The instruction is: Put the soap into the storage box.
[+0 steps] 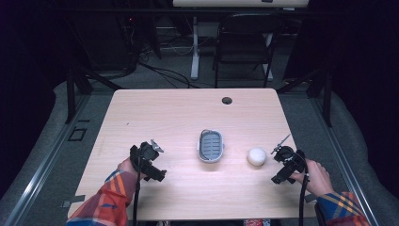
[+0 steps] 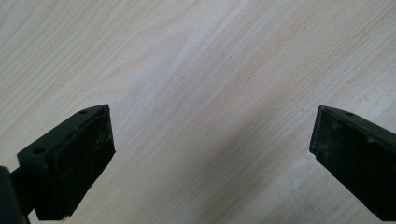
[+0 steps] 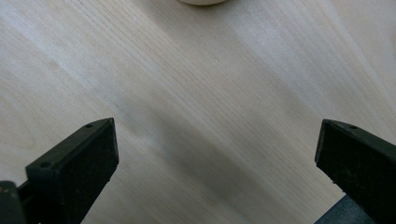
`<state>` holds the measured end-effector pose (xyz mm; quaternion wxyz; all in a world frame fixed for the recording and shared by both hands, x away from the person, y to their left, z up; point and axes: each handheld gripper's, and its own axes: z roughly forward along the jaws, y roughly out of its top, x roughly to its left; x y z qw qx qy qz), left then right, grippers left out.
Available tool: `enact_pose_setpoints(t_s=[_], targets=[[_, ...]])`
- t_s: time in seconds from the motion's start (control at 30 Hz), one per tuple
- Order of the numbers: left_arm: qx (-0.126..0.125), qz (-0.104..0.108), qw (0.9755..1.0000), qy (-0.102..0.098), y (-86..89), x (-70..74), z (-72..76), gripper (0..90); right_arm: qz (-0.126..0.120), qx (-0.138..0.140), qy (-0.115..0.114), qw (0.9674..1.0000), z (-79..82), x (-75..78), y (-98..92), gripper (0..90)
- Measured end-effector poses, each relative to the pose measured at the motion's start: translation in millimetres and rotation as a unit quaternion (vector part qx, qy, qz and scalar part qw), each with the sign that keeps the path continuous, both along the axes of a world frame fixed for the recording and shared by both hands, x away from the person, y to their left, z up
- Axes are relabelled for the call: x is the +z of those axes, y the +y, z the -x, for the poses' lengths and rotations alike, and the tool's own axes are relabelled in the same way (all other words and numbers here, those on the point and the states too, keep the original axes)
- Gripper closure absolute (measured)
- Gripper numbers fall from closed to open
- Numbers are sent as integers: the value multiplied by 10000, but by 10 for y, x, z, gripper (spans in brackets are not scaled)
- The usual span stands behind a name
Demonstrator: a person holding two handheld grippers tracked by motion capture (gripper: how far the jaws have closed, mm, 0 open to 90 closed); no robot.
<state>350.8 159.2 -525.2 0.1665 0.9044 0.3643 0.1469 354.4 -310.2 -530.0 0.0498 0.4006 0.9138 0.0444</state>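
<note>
- The grey basket (image 1: 210,145) sits at frame centre, long axis running up-down; the white ball (image 1: 256,156) lies right of it.
- Your left hand-held gripper (image 1: 151,147) rests lower left, jaws wide, empty.
- Your right hand-held gripper (image 1: 282,149), just beside the ball, gapes wide above the bare surface (image 3: 196,121).

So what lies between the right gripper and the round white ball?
Nothing: bare pale wooden table separates the open right gripper from the round white ball, seen in the high view and the right gripper view.
</note>
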Motion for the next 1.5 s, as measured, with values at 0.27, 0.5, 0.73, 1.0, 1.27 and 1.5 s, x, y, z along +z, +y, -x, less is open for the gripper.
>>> enact_pose_setpoints(t_s=[0.27, 0.5, 0.73, 1.0, 1.27, 1.5], targets=[[29, 6, 9999, -157, 8, 34, 23, 1, 32, 21, 22, 10000, 0, -3, 18, 0], [4, 28, 9999, -158, 4, 40, 27, 1, -27, 22, -28, 10000, 7, -28, 24, 0], [-93, 18, 9999, -98, -6, 37, 32, 1, -6, 233, 107, 9997, -21, -41, 81, 0], [-103, 31, 9999, -94, -7, 37, 35, 1, -144, 208, -246, 9994, -23, -34, 118, 0], [-88, 28, 9999, -110, -16, 27, 27, 1, -180, 168, -320, 9992, -108, -65, 155, 0], [-86, 33, 9999, -93, -14, 24, 26, 1, -255, 241, -407, 9986, -164, -29, 193, 0]])
